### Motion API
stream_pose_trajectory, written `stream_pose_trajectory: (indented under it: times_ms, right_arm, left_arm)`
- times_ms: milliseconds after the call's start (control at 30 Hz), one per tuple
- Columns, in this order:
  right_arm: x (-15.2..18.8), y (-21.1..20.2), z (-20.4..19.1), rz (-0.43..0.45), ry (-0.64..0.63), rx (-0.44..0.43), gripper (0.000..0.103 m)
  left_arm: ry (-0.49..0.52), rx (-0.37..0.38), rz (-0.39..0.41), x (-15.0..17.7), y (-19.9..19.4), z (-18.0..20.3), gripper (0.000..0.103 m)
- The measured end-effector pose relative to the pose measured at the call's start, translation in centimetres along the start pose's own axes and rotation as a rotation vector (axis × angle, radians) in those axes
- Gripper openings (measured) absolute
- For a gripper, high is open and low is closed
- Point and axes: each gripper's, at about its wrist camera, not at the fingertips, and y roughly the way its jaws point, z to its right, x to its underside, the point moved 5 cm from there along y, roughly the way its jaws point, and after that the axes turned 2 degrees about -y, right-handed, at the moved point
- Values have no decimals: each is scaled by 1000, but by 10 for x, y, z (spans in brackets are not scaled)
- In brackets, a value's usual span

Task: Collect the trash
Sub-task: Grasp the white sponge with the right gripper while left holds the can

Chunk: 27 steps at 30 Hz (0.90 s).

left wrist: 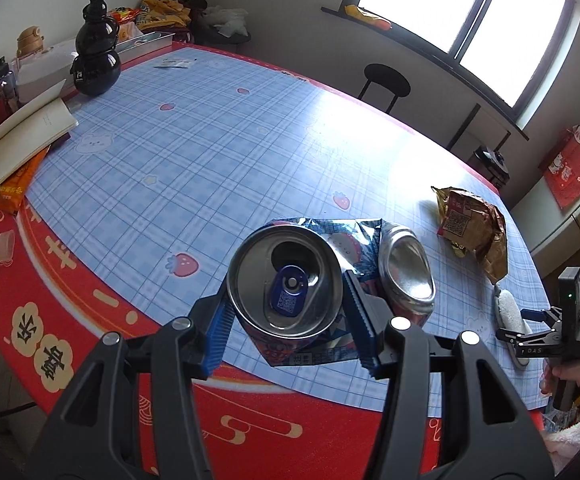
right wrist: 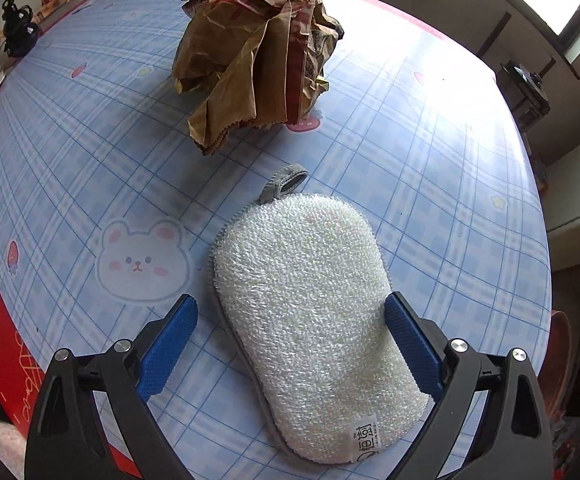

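Table (left wrist: 210,152) w/ blue plaid cloth over red carries everything. Left wrist view only: black gourd-shaped bottle (left wrist: 97,54) at far left edge, open book (left wrist: 14,140) along left edge, black stool (left wrist: 386,80) beyond far edge under window. Same view shows crushed can (left wrist: 406,276) and blue foil wrapper (left wrist: 354,240) near the near edge, partly hidden behind the can (left wrist: 286,282) held in front of them.

Left gripper (left wrist: 288,312): fingers at mid width, pads clamped on can's sides, can lifted clear of table, top w/ blue tab facing camera.

Brown crumpled bag (right wrist: 258,60) sits toward right edge, in both views. White sponge (right wrist: 310,312) w/ grey loop lies flat near the near-right edge, close to bag but apart.

Right gripper (right wrist: 290,344): fingers wide, straddling sponge. Right pad looks at its edge, left pad clear; not gripping.
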Motion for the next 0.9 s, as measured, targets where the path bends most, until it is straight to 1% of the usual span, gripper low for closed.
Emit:
stream_pose_trajectory:
  times_ms: [167, 400, 467, 533, 567, 600, 767, 900]
  right_arm:
    - [-1, 2, 2, 14, 9, -10, 94]
    - [-2, 4, 6, 35, 21, -24, 94]
    - [2, 3, 5, 46, 26, -23, 94]
    - [4, 1, 5, 57, 35, -17, 92]
    - [5, 0, 6, 63, 46, -11, 89]
    - [7, -3, 6, 68, 58, -1, 84]
    - [8, -6, 7, 61, 49, 5, 81]
    - [9, -14, 11, 75, 101, -24, 78]
  left_arm:
    - [1, 3, 0, -2, 1, 1, 53]
    - [50, 44, -10, -4, 9, 27, 53]
    - [62, 55, -16, -4, 11, 34, 53]
    - [74, 64, -15, -5, 11, 39, 53]
    - [78, 69, -12, -5, 11, 41, 53]
    - [82, 71, -8, -6, 10, 42, 53]
    - [81, 72, 5, -10, 6, 44, 53]
    - [74, 73, 22, -12, 1, 43, 53]
